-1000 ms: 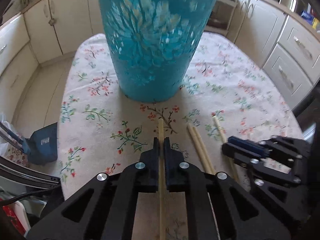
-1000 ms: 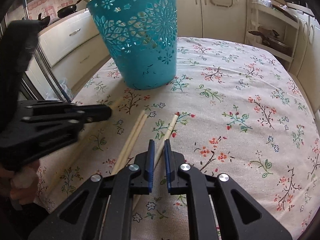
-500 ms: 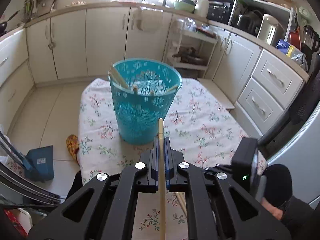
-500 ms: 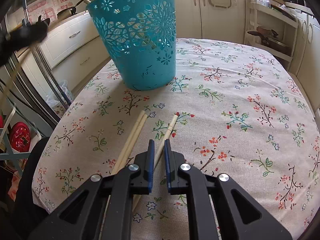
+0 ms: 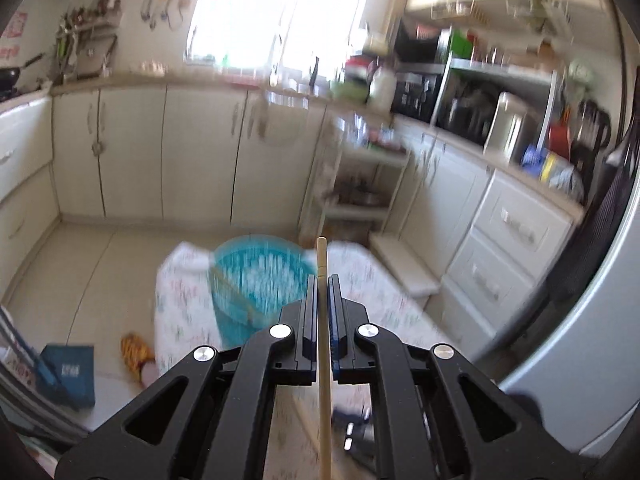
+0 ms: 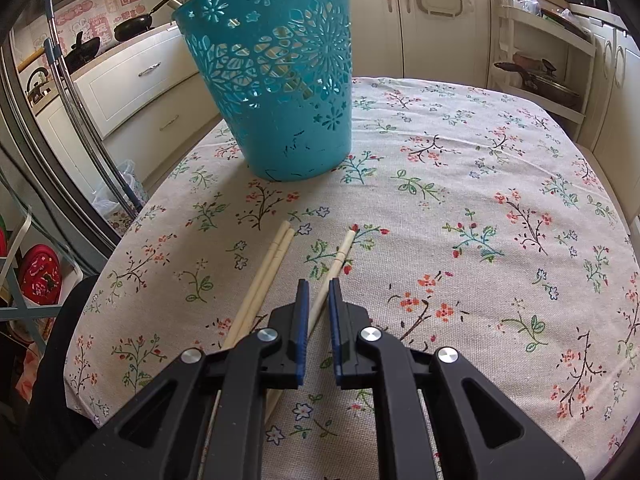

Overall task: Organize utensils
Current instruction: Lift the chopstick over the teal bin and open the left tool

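Note:
My left gripper (image 5: 322, 280) is shut on one wooden chopstick (image 5: 322, 256), whose tip sticks out past the fingertips. It hangs high above the floral-clothed table (image 5: 180, 300), with the teal cut-out basket (image 5: 256, 280) far below and blurred; a few chopsticks lean inside it. In the right wrist view the basket (image 6: 276, 80) stands upright at the far left of the table (image 6: 480, 200). My right gripper (image 6: 318, 284) hovers low over the cloth, jaws nearly together with nothing pinched. A single chopstick (image 6: 342, 254) lies on the cloth beneath it, and a pair (image 6: 272, 256) lies just left.
Cream cabinets and counters ring the room. A fridge door (image 5: 592, 340) rises on the right. A slipper (image 5: 136, 350) and a blue box (image 5: 70, 376) sit on the floor left of the table. An open shelf rack (image 6: 540, 60) stands behind the table.
My left gripper has risen steeply with its chopstick and tilted up, so the basket shrank from filling the view to a small shape below. The right gripper has stayed still.

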The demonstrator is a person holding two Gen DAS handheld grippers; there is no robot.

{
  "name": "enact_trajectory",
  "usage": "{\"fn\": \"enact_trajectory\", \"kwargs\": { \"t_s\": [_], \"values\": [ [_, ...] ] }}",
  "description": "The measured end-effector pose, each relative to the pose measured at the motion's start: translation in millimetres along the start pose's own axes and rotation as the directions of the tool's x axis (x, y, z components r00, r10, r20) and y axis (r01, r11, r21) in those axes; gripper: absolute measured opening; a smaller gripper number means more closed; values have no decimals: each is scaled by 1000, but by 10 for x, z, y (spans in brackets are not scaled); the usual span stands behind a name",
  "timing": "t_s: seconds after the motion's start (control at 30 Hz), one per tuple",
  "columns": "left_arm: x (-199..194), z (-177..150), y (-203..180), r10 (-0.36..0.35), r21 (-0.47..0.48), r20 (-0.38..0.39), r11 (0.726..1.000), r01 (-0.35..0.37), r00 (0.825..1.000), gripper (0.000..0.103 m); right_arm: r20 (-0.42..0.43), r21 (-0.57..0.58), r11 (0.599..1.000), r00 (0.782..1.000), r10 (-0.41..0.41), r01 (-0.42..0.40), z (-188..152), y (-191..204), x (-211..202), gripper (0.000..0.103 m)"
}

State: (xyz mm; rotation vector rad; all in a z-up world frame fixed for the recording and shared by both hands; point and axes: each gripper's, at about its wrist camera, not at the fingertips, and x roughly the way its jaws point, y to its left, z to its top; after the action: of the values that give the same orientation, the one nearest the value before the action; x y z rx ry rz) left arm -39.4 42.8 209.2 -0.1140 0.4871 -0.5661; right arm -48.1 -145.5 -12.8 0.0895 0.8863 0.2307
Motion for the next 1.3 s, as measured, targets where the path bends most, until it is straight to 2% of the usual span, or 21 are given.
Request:
{"fn": "enact_trajectory", "kwargs": {
  "t_s": [0.07, 0.2, 0.33, 0.5, 0.83, 1.13, 1.3],
  "values": [
    [-57, 202, 14, -10, -21, 67, 1000, 11, 998, 5, 0, 3, 1000, 1000, 3, -3, -3, -3, -3, 10],
    [-7, 530, 65, 19, -67, 171, 998, -8, 985, 5, 0, 8, 1000, 1000, 8, -8, 0, -15, -18, 10],
    [215, 730, 120, 60, -105, 221, 994, -37, 973, 5, 0, 13, 1000, 1000, 12, -12, 10, -24, -13, 10],
    [628, 830, 168, 154, -115, 265, 985, -128, 952, 5, 0, 22, 1000, 1000, 19, -19, 15, -37, -6, 10],
    [1342, 720, 431, 290, -203, 235, 948, -245, 928, 5, 0, 51, 998, 999, 48, -48, 27, -78, 12, 10],
    [1495, 433, 479, 343, -199, 194, 931, -306, 919, 5, 2, 59, 997, 998, 59, -59, 29, -102, 8, 11],
    [1466, 376, 509, 356, -210, 193, 925, -315, 915, 5, 3, 54, 997, 998, 56, -56, 18, -101, 5, 11]
  ]
}}
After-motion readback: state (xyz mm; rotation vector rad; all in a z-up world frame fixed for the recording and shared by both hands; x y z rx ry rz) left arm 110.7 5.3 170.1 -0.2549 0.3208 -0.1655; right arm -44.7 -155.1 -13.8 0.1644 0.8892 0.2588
